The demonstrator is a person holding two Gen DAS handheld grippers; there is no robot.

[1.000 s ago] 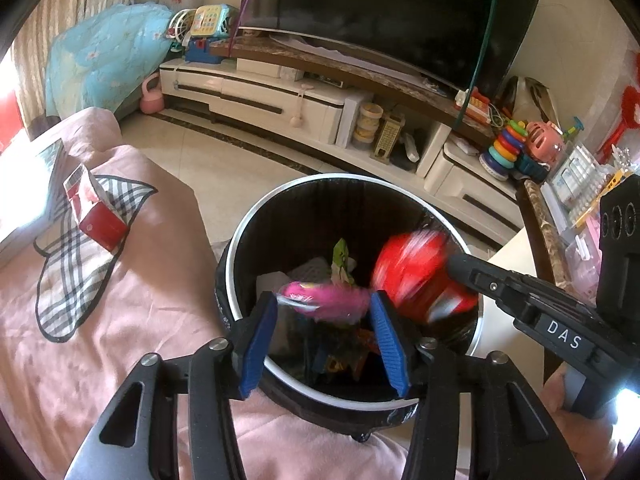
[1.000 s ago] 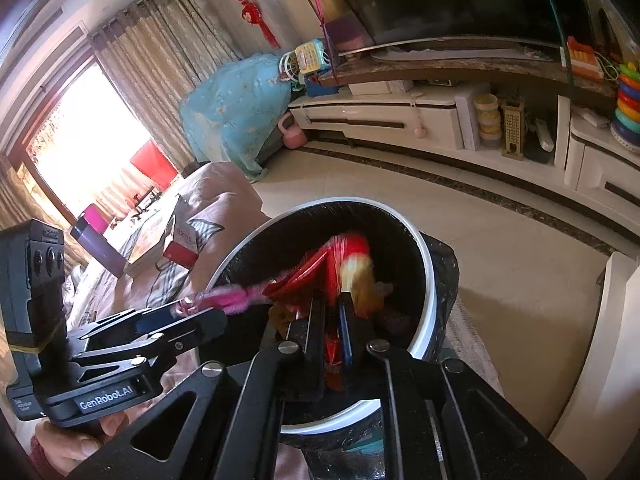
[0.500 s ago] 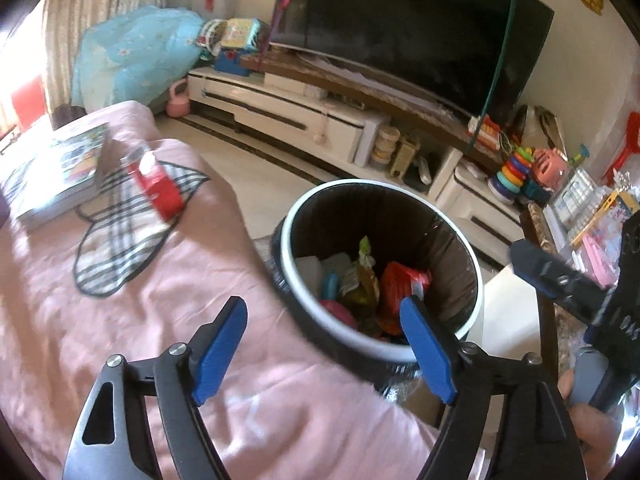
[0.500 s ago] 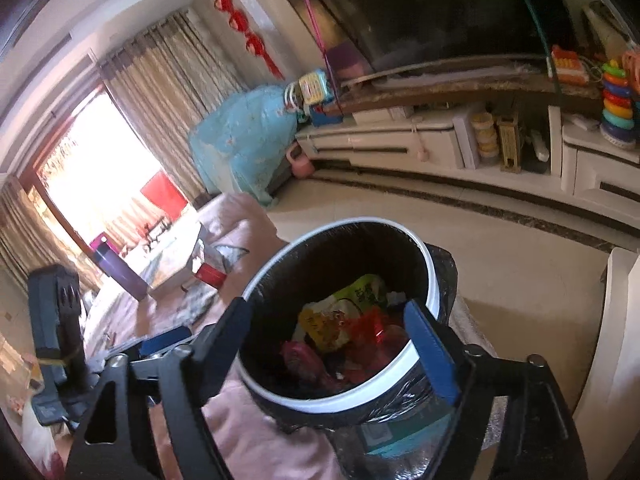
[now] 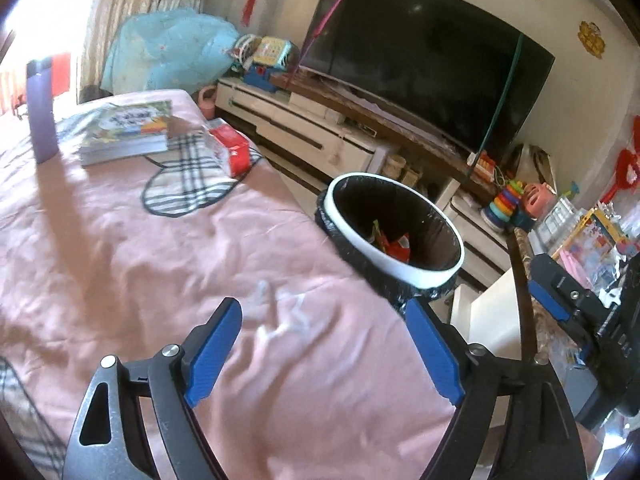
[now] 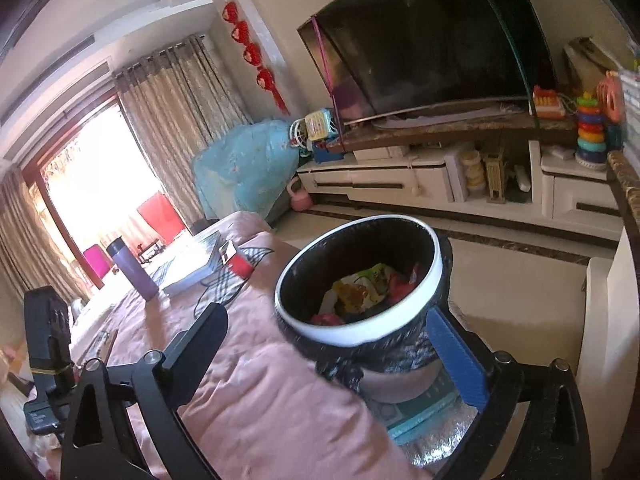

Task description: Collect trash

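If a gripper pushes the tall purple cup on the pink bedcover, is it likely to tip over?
Probably yes. The tall purple cup is narrow and upright, and the pink bedcover beneath looks soft and wrinkled, so its footing seems unsteady. Its smooth wall may also slip.

My left gripper [image 5: 324, 356] hangs over the blanket [image 5: 120, 248] with nothing between its fingers, jaws opening. The bin [image 5: 394, 232] stands just beyond the blanket's edge, ahead and to my right, with wrappers [image 5: 394, 245] in it. My right gripper [image 6: 332, 356] sits nearer the bin, jaws opening around empty air below its rim. Farther back on the blanket lie a stack of books [image 5: 124, 132], a small carton [image 5: 228, 150] beside them and a flask [image 5: 40, 116] to their left. Behind the bin runs the cabinet [image 6: 380, 184], with the television [image 6: 424, 36] on it.
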